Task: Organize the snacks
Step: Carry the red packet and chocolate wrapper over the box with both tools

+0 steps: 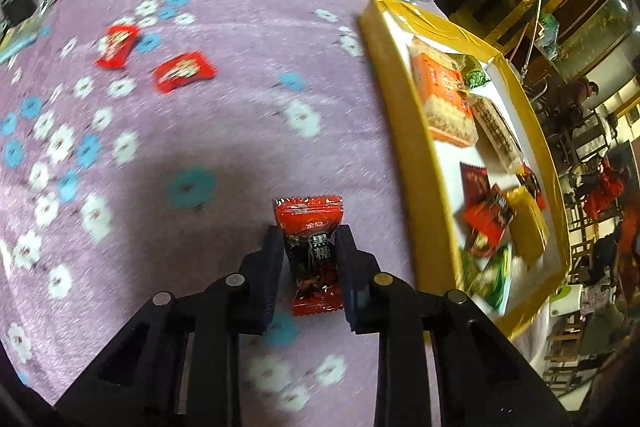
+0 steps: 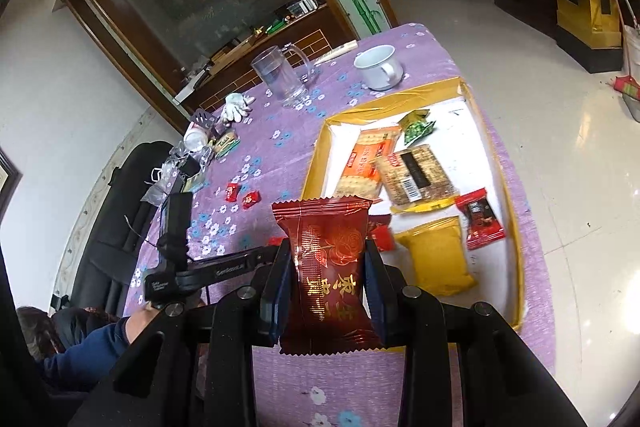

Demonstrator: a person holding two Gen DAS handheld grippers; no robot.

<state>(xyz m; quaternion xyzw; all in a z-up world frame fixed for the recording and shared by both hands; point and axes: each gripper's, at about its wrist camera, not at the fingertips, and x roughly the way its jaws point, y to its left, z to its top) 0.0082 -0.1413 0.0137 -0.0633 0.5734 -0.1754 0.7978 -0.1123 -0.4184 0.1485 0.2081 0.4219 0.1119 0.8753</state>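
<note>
My left gripper (image 1: 310, 231) is shut on a red-and-black wrapped candy (image 1: 314, 255), held upright just above the purple flowered cloth (image 1: 240, 131). Two more red candies (image 1: 117, 46) (image 1: 184, 71) lie on the cloth further back to the left. The gold-rimmed tray (image 1: 384, 67) stands to the right with several snacks inside. In the right wrist view my right gripper (image 2: 326, 247) is shut on a dark red packet with a gold rose print (image 2: 326, 267), raised over the tray's (image 2: 316, 163) near left corner. Inside the tray are an orange cracker pack (image 2: 364, 163), a yellow packet (image 2: 436, 259) and a red candy (image 2: 482, 219).
A white cup (image 2: 378, 67) and a glass mug (image 2: 280, 75) stand at the table's far side. Bags, a glove and small clutter (image 2: 200, 143) crowd the far left edge. A person's blue sleeve (image 2: 88, 351) shows at the lower left. The tray reaches the table's right edge.
</note>
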